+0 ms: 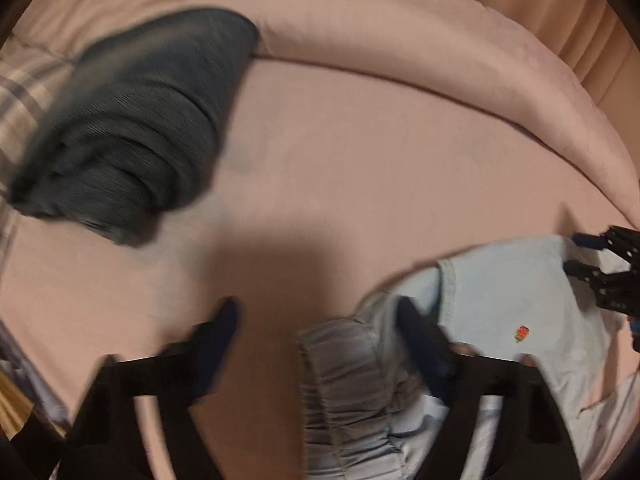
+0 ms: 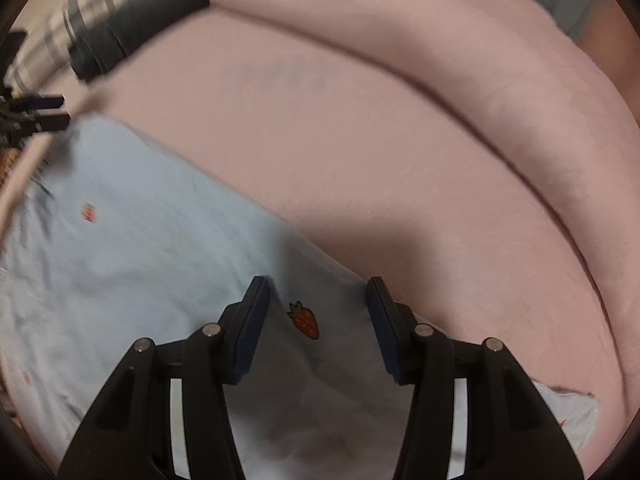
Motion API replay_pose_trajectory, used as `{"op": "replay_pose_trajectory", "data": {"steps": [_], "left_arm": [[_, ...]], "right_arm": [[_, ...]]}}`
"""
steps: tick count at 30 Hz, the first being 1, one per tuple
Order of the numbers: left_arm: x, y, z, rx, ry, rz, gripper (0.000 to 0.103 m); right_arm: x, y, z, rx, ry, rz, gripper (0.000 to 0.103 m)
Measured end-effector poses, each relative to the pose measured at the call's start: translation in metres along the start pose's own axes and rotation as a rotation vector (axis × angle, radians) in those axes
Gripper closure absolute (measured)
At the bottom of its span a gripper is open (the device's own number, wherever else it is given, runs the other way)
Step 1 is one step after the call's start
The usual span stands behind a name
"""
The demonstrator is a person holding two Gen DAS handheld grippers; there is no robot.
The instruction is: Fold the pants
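Left wrist view: left claw is wide open, nothing between the fingers, hovering low over the pink bed sheet. The light blue pants lie on the sheet at lower right; their gathered elastic waistband is bunched up just under the claw, and the right-hand finger overlaps the fabric edge, contact unclear because of blur. A small strawberry print shows on the flat part of the pants. The right claw enters at the far right edge over the opposite end of the pants. A dark grey folded garment sits upper left on the sheet, well apart from the pants, partly over a plaid cloth. A rolled pink blanket curves along the back of the bed. Right wrist view: right claw is also open, fingers spread either side of a strawberry print on the pants, not gripping anything. The pants are spread mostly flat across the lower left of the sheet. The left claw pokes in at the left edge near the pants' far end; from here its fingers look close together, but it is small and blurred. Dark garment and plaid cloth are at top left, blanket across the top.
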State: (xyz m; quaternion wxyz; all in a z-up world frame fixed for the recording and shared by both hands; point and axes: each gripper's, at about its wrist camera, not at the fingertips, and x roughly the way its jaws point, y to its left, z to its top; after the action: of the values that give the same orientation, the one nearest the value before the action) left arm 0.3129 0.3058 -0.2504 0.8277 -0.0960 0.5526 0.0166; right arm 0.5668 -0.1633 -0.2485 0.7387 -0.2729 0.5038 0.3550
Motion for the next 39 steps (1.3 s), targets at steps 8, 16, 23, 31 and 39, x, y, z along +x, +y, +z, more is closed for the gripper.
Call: {"op": "replay_pose_trajectory", "data": {"steps": [8,16,23,31,39], "left_arm": [[-0.003,-0.014,-0.017,0.134,-0.007,-0.015,0.066],[-0.037,-0.049,-0.030,0.222,-0.122,0.164,0.071],[-0.107,-0.044,-0.063,0.254,-0.283,0.130,0.071],[-0.124,-0.063,-0.096,0.344,-0.326,0.151,0.071],[-0.138,-0.070,-0.103,0.341,-0.357,0.147,0.071]], "right_arm": [[-0.004,-0.011,0.003,-0.044,0.056,0.017,0.094],[-0.038,-0.007,-0.014,-0.077,-0.070,-0.245,0.102],[-0.113,0.013,-0.036,-0.033,-0.263,-0.283,0.103],[-0.133,0.100,-0.118,-0.108,-0.243,-0.197,0.103],[-0.082,0.122,-0.062,-0.230,-0.198,-0.169,0.064]]}}
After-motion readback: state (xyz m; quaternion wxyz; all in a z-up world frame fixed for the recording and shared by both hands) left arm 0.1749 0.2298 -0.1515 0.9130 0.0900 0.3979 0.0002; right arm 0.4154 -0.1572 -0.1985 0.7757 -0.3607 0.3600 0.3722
